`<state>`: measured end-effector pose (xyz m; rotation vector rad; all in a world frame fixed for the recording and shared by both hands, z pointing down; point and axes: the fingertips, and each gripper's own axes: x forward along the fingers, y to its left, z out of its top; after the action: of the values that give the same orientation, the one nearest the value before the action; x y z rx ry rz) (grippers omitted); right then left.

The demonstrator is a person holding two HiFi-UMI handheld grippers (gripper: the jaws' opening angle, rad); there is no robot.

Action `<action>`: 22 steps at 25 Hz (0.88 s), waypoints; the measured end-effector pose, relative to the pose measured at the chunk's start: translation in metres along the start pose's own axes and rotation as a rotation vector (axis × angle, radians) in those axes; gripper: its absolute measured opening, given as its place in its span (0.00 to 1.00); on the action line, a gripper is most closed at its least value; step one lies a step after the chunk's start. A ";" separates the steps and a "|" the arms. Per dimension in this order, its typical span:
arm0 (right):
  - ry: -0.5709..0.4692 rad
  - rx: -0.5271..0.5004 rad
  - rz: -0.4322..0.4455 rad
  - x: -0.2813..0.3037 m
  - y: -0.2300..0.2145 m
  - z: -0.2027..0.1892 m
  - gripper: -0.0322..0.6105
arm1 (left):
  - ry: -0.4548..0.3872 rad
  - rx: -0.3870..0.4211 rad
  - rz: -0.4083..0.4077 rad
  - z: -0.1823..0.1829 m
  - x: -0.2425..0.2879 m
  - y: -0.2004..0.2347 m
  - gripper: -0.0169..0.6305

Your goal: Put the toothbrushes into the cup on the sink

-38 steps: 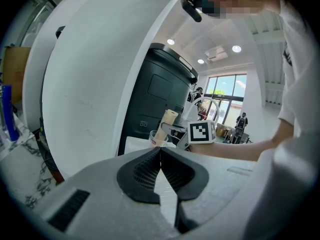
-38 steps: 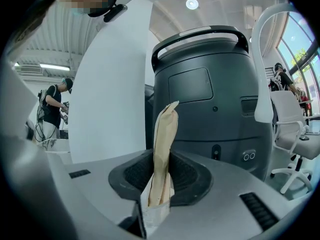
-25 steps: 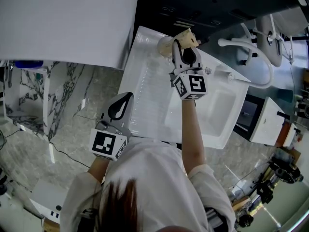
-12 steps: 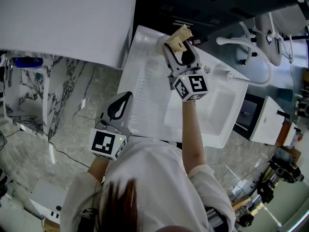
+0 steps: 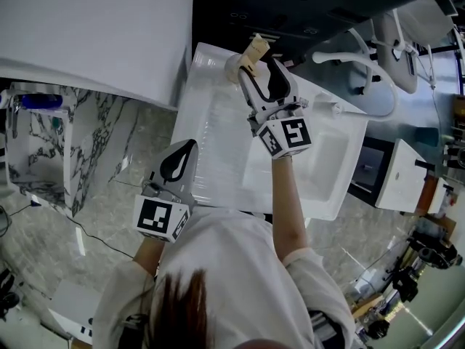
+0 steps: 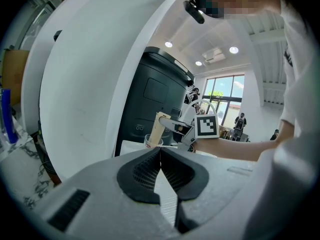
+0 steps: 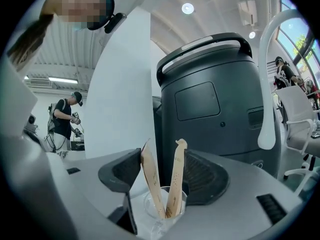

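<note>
the right gripper [image 5: 263, 78] hung over the far left corner of the sink [image 5: 218, 147]; its jaws had just been opening and stood wide. between them two wrapped toothbrushes [image 7: 176, 176] stood leaning apart in the clear cup [image 7: 152, 218] on that corner. the left gripper [image 6: 160, 156] hovered near the sink's front edge, jaws together, empty

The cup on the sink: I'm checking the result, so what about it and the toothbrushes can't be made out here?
- Base of the cup: right gripper view, runs off the lower edge.
- Bristles: paper wrappers cover both toothbrushes in every view.
- Wrapper print: right gripper view, too small and blurred.
- Second toothbrush: head and left gripper views, too small to separate from the first.
</note>
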<state>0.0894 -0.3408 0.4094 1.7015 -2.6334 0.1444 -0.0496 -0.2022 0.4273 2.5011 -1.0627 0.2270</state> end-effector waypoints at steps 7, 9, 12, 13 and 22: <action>-0.044 -0.038 0.025 -0.012 0.003 0.027 0.43 | -0.023 0.010 0.007 0.008 -0.004 -0.009 0.05; -0.055 -0.042 0.036 -0.015 0.005 0.035 0.43 | -0.030 0.017 0.005 0.011 -0.004 -0.013 0.05; -0.074 -0.046 0.056 -0.022 0.009 0.048 0.42 | -0.045 0.016 0.009 0.014 -0.006 -0.018 0.05; -0.082 -0.050 0.060 -0.024 0.010 0.053 0.40 | -0.050 0.017 0.009 0.015 -0.007 -0.020 0.05; -0.143 -0.089 0.051 -0.055 0.020 0.108 0.22 | -0.090 0.043 -0.003 0.029 -0.015 -0.037 0.05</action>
<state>0.0989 -0.2905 0.2977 1.6781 -2.7381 -0.0973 -0.0333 -0.1820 0.3853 2.5725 -1.1008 0.1390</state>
